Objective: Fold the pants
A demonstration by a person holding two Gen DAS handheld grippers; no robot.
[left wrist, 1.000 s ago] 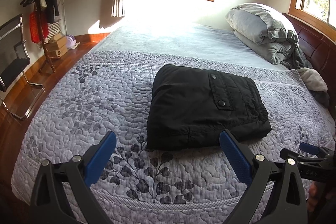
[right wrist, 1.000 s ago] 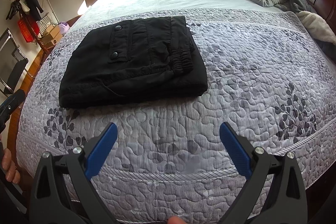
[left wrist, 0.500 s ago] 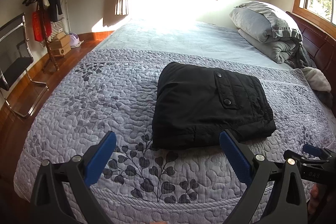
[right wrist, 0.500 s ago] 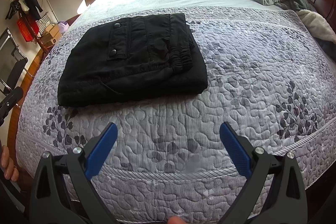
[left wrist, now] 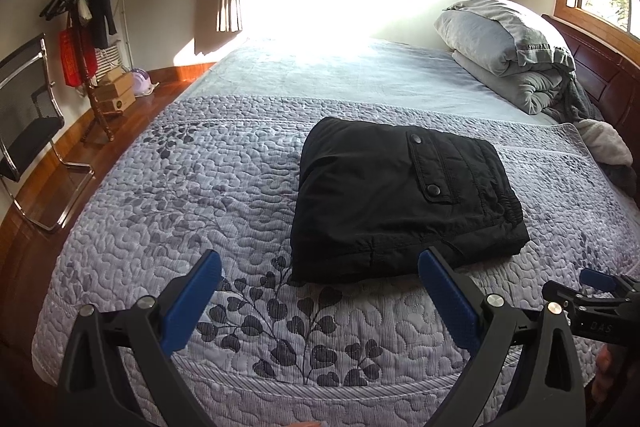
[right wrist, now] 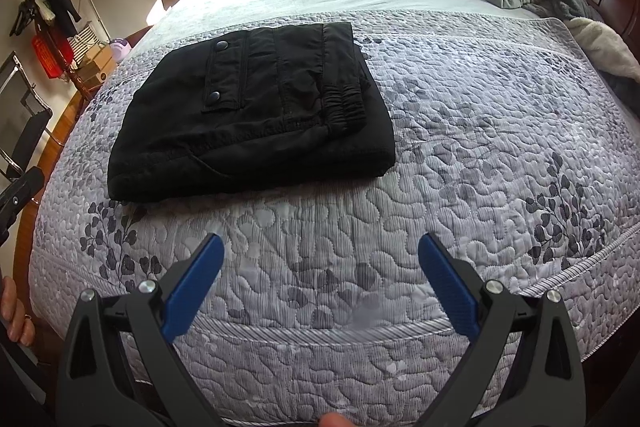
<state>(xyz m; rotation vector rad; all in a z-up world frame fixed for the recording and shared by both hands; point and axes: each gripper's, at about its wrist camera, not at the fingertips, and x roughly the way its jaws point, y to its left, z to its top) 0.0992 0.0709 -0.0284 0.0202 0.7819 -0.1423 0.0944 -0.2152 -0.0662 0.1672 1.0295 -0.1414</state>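
On the quilt (right wrist: 460,155) I see the pants (right wrist: 256,115) folded; my left gripper (left wrist: 320,283) and right gripper (right wrist: 320,267) hang spread apart, near them, gripping nothing.

Only one bit of lettering could be made out: pale characters resembling "BAS" on the black body of the right gripper (left wrist: 600,311), at the left wrist view's right edge. Nothing else carried readable text.
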